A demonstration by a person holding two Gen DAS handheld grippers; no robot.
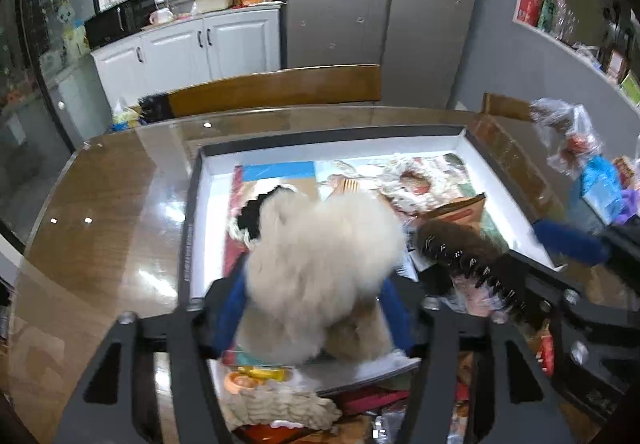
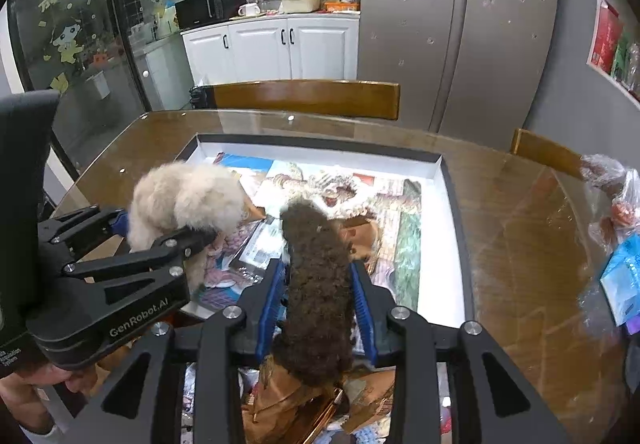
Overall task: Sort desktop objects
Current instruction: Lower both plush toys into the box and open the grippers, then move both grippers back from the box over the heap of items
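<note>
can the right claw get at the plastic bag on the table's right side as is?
Probably not yet: the right claw is shut on a brown fuzzy item. The path to the plastic bag over the bare table looks free.

Two handheld grippers sit side by side, both pointing toward the far side. The left gripper (image 1: pixel 316 308) is clamped on a cream fluffy toy (image 1: pixel 320 268). The right gripper (image 2: pixel 320 296) is clamped on a brown fluffy toy (image 2: pixel 316 284).

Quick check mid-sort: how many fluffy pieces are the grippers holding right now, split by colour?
Cream-white fluffy piece: 1, clamped in the left gripper
Dark brown fluffy piece: 1, clamped in the right gripper
Total: 2, both held above the white-lined tray
</note>
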